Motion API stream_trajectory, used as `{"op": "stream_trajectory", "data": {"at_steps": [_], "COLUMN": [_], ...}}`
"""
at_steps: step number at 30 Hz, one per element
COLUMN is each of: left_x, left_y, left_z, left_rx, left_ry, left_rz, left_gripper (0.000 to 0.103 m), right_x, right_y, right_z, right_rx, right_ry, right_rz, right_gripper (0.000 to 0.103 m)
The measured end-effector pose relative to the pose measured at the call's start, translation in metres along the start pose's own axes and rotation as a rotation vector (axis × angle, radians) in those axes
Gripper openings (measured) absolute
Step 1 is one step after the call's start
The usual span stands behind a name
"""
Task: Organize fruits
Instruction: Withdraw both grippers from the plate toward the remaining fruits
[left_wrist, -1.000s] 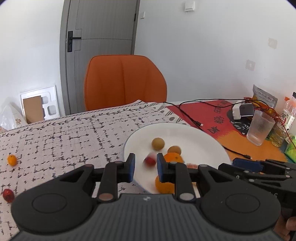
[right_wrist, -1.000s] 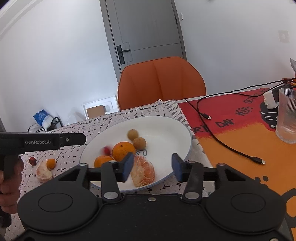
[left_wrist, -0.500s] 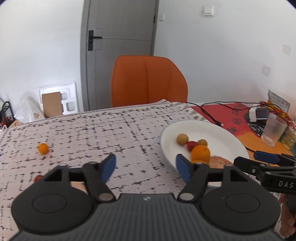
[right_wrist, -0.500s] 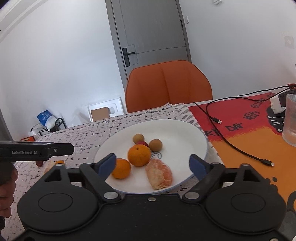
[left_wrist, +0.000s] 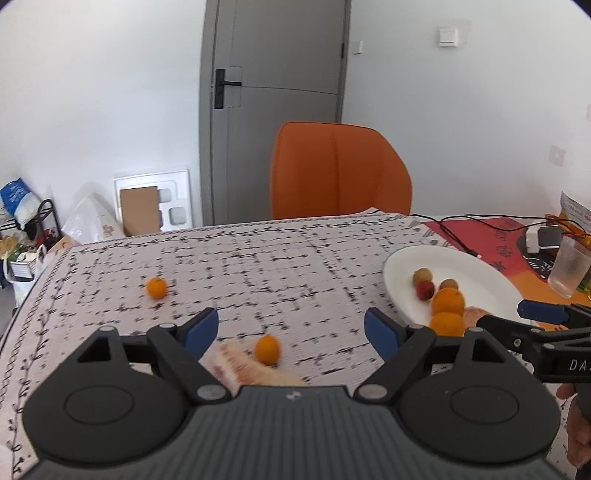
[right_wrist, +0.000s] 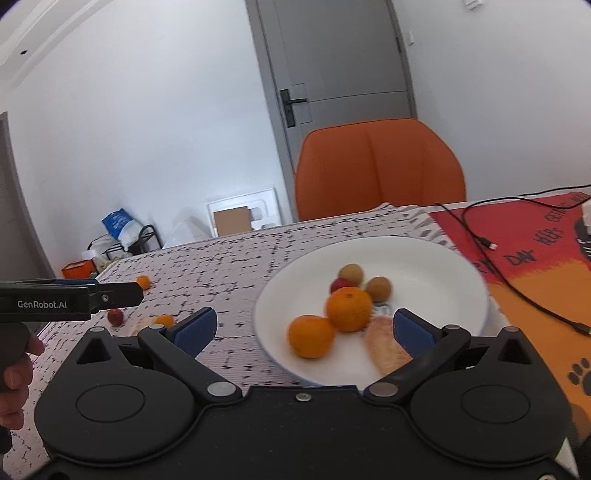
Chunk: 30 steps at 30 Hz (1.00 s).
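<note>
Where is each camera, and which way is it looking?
Left wrist view: sits on the left gripper, looking across the tablecloth at loose fruit; its opening, empty jaws show.
Right wrist view: sits on the right gripper, looking at the white plate of fruit; its opening, empty jaws and a hand show.
Both show the plate, the orange chair and the door.

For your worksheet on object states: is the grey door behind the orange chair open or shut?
Shut: the door sits flush in its frame, no gap.
</note>
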<state>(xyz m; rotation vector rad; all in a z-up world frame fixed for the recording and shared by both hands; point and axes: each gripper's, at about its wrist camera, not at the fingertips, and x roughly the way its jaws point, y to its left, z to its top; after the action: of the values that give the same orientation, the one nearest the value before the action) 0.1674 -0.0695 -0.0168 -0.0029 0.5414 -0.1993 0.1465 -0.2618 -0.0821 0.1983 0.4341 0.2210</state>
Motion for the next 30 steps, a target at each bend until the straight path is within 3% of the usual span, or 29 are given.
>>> {"op": "stream_trajectory", "data": {"at_steps": [9, 30], "left_x": [-0.012, -0.028], "left_y": [0.032, 0.087], "left_z": [-0.008, -0.028], "left_rx": [-0.044, -0.129], "left_ry": [-0.005, 0.005], "left_rz": [0.065, 0.128], "left_gripper": [0.091, 0.091], "right_x": [0.009, 0.033], "right_y": [0.026, 0.079], "right_z": [0.0, -0.001], "right_rx": [-0.026, -0.102], "right_ry": [0.019, 0.08], "right_rz": [0.053, 0.185], "right_gripper": [0.103, 0.103]}}
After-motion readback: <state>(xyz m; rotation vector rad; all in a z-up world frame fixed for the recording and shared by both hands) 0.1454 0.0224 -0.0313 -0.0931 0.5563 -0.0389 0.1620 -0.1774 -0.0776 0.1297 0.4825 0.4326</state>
